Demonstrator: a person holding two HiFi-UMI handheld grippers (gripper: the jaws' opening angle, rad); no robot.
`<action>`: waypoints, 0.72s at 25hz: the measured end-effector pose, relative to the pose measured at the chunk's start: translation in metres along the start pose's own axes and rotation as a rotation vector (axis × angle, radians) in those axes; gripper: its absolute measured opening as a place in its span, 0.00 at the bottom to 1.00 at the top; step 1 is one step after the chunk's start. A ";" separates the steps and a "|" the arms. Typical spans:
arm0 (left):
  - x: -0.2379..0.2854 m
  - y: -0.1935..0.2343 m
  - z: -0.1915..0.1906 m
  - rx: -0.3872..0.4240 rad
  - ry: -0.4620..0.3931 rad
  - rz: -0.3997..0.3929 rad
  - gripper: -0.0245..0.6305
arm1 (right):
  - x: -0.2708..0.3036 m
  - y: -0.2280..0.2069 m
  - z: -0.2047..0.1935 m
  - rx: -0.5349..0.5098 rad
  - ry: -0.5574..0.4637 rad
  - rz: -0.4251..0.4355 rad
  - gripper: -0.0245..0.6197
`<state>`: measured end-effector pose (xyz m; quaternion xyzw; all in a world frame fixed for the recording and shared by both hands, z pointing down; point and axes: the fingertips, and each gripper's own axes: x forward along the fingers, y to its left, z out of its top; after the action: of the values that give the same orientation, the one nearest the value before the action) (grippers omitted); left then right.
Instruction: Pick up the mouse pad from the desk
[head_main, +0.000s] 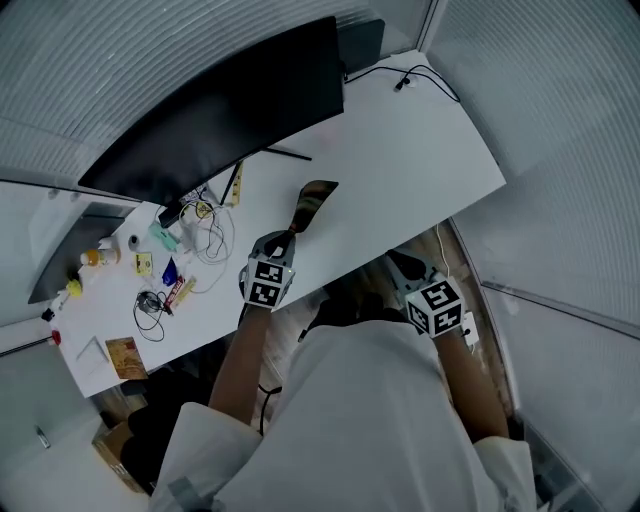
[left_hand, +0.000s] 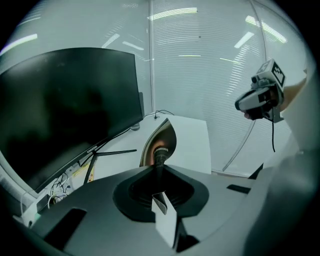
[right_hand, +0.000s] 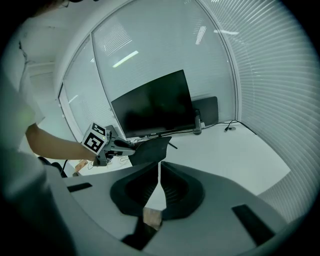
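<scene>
noting left tongs (left_hand: 159, 161) clenched on the near edge of the mouse pad (left_hand: 161, 136), a thin dark sheet with a brownish sheen. seen from the head view as lifted off the white tabletop (head_main: 420, 150), curling up and away from the tongs, in the air in front of the monitor stand (head_main: 288, 153) and near the cable tangle (head_main: 205, 225). finding right tongs (right_hand: 159, 172) clenched on nothing, held off the tabletop's near edge, well apart from the pad. judging the pick-up as essentially made, with only clearance left to secure. expecting trouble from the grip first: pinched at one edge only, so could slide out if swung or tilted sharply, being limp and unsupported on the far side. could also flop or fold over and drag a free corner across the tabletop. watching for a brush against the monitor stand or a snag on the cables if carried leftward. no backup from the right tongs while shut and apart.
</scene>
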<state>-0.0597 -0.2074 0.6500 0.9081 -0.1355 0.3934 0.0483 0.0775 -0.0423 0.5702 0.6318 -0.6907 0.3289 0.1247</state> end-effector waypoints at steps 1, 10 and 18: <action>-0.006 -0.003 0.002 -0.014 -0.008 0.013 0.10 | -0.005 -0.001 -0.001 -0.007 -0.006 0.004 0.10; -0.057 -0.043 0.021 -0.131 -0.102 0.094 0.10 | -0.052 -0.010 -0.003 -0.071 -0.063 0.021 0.09; -0.106 -0.081 0.038 -0.196 -0.157 0.130 0.10 | -0.075 -0.010 0.001 -0.088 -0.103 0.062 0.09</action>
<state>-0.0794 -0.1156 0.5484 0.9163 -0.2352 0.3083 0.1003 0.1001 0.0170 0.5285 0.6200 -0.7293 0.2691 0.1065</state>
